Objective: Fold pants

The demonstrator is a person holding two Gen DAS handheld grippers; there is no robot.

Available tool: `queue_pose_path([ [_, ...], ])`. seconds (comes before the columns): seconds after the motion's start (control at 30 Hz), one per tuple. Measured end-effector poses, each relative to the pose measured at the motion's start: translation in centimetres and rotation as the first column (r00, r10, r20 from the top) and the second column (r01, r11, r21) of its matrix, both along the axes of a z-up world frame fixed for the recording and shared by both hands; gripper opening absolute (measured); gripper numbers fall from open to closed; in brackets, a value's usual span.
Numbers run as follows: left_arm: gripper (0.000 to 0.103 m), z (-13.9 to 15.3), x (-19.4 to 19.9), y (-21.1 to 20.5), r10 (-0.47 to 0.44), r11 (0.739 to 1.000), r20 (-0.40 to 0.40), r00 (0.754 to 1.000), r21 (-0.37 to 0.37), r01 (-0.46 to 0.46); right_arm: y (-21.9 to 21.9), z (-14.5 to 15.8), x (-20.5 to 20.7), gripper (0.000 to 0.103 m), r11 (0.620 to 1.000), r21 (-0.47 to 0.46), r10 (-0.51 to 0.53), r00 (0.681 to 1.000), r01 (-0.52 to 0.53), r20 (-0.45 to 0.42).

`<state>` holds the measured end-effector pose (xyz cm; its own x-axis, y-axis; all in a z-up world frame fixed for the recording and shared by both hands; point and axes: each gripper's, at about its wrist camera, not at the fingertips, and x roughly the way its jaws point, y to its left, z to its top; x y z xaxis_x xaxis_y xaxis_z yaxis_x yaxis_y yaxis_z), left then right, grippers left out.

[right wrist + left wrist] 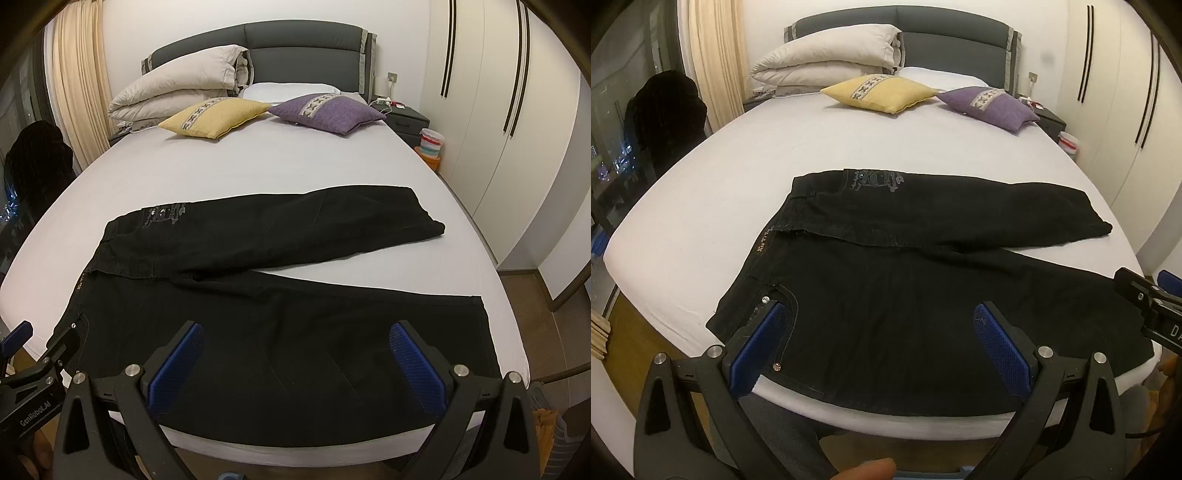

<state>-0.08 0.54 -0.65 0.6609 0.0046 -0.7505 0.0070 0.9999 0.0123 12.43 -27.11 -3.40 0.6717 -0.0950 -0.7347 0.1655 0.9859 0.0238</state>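
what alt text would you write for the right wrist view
Black pants lie spread on a white bed, legs splayed apart toward the right. The open right tool hovers over the near leg; a yellow cushion and purple cushion sit near the headboard.

Home bedroom: bed (258, 166), wardrobe (498, 129), curtain (77, 92).

"GenRobot.AI" in white on the left gripper (35, 369); the pants (886, 295) waistband lettering is too small to read
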Motion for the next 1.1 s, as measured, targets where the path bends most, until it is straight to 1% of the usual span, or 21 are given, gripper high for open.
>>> queue_pose_path([
  [0.1, 0.103, -0.3, 0.1, -0.3, 0.0, 1.0, -0.005, 1.0, 0.006, 0.0, 0.0, 0.0, 0.0, 0.103, 1.0, 0.0, 0.0, 1.0, 0.0, -0.001],
  [0.2, 0.103, -0.5, 0.1, -0.3, -0.002, 1.0, -0.006, 1.0, 0.007, 0.002, 0.3, -0.6, 0.0, 0.103, 1.0, 0.001, 0.002, 1.0, -0.002, -0.005],
  [0.33, 0.103, -0.5, 0.1, -0.2, -0.002, 1.0, -0.008, 1.0, 0.008, 0.002, 0.4, -0.9, -0.2, 0.103, 1.0, 0.0, 0.002, 1.0, -0.002, -0.006],
  [1.1, 0.103, -1.1, -0.1, 0.0, -0.009, 1.0, -0.015, 1.0, 0.008, 0.009, 0.8, -1.3, -0.1, 0.103, 1.0, 0.001, 0.006, 1.0, -0.006, -0.014],
])
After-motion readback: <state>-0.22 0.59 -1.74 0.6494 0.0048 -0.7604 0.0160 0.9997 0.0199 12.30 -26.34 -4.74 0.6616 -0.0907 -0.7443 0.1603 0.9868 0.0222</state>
